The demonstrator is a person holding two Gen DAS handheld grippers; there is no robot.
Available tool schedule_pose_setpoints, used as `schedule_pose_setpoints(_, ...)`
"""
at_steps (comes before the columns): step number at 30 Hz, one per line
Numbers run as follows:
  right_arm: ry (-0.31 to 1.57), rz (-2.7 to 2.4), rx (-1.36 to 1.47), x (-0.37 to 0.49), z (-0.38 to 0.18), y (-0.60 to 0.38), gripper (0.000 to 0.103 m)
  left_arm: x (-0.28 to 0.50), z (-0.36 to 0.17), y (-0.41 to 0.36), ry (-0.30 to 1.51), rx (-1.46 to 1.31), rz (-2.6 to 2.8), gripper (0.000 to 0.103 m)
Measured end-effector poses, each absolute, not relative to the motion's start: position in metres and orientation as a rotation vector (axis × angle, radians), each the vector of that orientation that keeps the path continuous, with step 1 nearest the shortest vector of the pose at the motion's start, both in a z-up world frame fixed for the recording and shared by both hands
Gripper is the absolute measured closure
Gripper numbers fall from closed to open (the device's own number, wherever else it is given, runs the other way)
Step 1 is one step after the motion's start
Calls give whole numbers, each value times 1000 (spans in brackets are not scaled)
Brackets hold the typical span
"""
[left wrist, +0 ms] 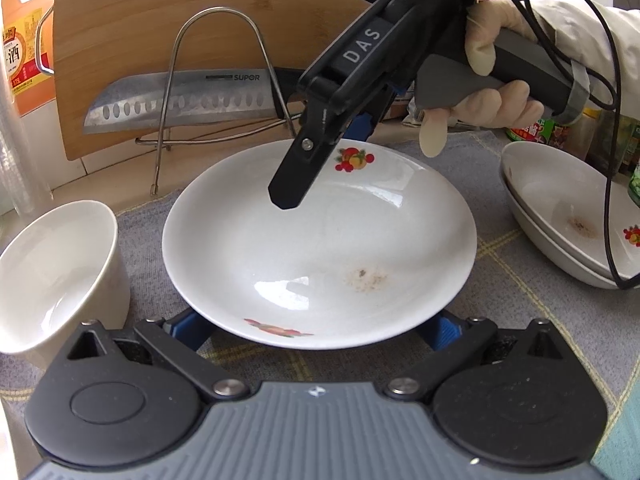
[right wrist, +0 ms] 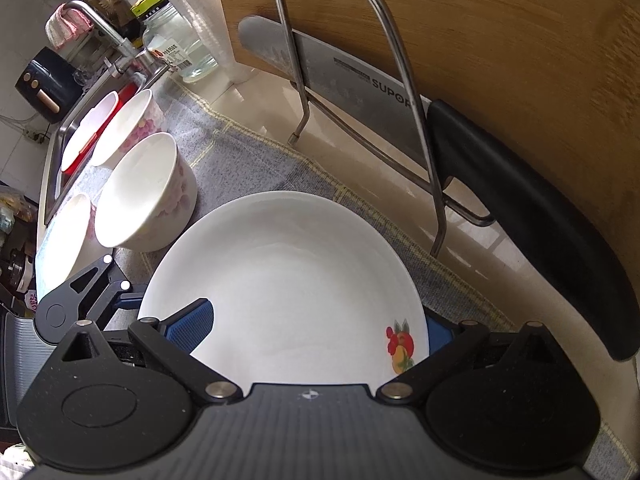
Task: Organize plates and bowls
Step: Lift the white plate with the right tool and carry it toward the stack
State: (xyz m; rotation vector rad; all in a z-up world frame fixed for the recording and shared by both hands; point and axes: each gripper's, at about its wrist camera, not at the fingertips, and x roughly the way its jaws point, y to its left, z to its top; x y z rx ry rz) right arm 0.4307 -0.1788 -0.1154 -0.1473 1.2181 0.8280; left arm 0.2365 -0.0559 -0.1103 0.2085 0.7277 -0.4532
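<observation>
"SUPOR" printed on the steel cleaver blade; "DAS" in white on the black right gripper body. Orange bottle label shows "酒".

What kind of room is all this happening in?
Most likely a home kitchen counter: a sink with a faucet sits at one end, a SUPOR knife rests in a wire rack against a wooden cutting board, with bowls nearby.
</observation>
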Motion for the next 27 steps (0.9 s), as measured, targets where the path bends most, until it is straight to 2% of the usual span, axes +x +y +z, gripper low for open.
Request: schedule_pose_setpoints(27,1218,843,-98,424,-110,-175,0,223,-107,-50,718,260,-478,1)
